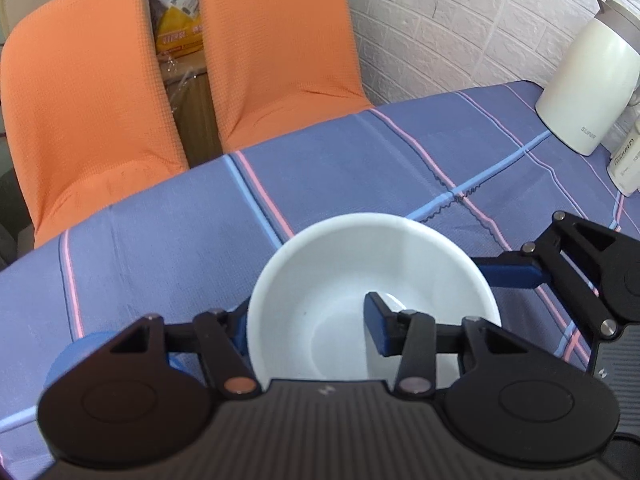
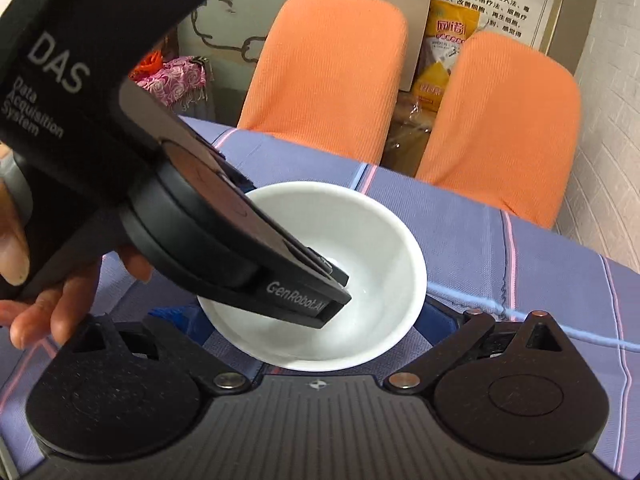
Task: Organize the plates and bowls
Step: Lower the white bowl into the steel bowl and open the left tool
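Observation:
A white bowl (image 1: 360, 280) sits upright on the blue striped tablecloth (image 1: 180, 248). My left gripper (image 1: 308, 324) straddles the bowl's left rim, one blue pad outside it and one pad (image 1: 378, 320) inside, apart. In the right wrist view the same bowl (image 2: 372, 248) lies between the fingers of my right gripper (image 2: 320, 320), which reach under its sides; their tips are hidden by the bowl. The left gripper's body (image 2: 224, 240) reaches into the bowl from the left. In the left wrist view a right gripper finger (image 1: 516, 276) lies against the bowl's right side.
Two orange chairs (image 1: 276, 40) stand at the table's far edge. A white kettle (image 1: 588, 80) and a small white bottle (image 1: 626, 160) stand at the far right by the brick wall. A person's hand (image 2: 24, 272) holds the left gripper.

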A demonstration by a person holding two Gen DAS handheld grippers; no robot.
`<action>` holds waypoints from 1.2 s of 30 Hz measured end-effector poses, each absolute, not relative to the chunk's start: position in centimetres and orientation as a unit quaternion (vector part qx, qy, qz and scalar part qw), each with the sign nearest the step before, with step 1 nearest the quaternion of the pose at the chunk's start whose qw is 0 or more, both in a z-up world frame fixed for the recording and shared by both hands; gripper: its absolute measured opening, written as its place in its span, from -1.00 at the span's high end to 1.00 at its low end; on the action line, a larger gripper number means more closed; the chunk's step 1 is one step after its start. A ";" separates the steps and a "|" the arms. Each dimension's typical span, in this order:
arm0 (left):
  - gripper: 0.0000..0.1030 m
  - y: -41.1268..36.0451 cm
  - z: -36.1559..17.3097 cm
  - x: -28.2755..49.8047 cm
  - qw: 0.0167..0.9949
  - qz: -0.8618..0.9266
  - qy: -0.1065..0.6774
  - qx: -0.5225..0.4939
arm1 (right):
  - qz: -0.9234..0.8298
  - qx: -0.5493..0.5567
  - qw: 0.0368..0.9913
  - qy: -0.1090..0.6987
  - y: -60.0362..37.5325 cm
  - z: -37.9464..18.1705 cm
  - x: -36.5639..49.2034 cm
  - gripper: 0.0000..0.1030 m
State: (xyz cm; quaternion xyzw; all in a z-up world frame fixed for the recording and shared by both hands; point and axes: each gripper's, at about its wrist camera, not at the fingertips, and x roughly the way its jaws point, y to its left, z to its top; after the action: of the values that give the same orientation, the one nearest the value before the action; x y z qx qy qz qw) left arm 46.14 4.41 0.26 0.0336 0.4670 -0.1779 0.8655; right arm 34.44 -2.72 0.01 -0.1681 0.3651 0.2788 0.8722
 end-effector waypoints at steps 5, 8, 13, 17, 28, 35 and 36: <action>0.13 4.2 0.6 44.4 0.869 -0.180 0.460 0.042 | 0.284 -0.149 0.867 0.382 -3.4 0.2 34.0 -0.72; 0.13 4.2 0.9 43.4 0.868 -0.184 0.460 0.038 | 0.291 -0.125 0.865 0.389 -3.8 0.5 33.8 -0.73; 0.14 3.8 2.1 40.9 0.873 -0.189 0.448 0.038 | 0.294 -0.121 0.866 0.385 -4.2 1.3 32.4 -0.73; 0.14 3.1 3.6 37.4 0.880 -0.193 0.432 0.043 | 0.296 -0.123 0.868 0.380 -4.8 1.9 30.4 -0.73; 0.07 -2.1 5.1 26.7 0.875 -0.232 0.425 0.024 | 0.276 -0.149 0.884 0.348 -9.4 5.1 20.1 -0.76; 0.04 -5.8 2.8 22.7 0.866 -0.252 0.430 0.044 | 0.249 -0.148 0.882 0.372 -13.0 4.1 15.8 -0.76; 0.04 -6.3 2.6 22.3 0.869 -0.250 0.424 0.056 | 0.247 -0.146 0.881 0.376 -13.5 3.9 15.2 -0.76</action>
State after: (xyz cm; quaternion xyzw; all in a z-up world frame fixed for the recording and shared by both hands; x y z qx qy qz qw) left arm 22.34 -6.28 2.63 0.0564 0.4239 -0.2500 0.8687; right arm 15.22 -13.49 3.87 -0.1457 0.3761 0.2468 0.8811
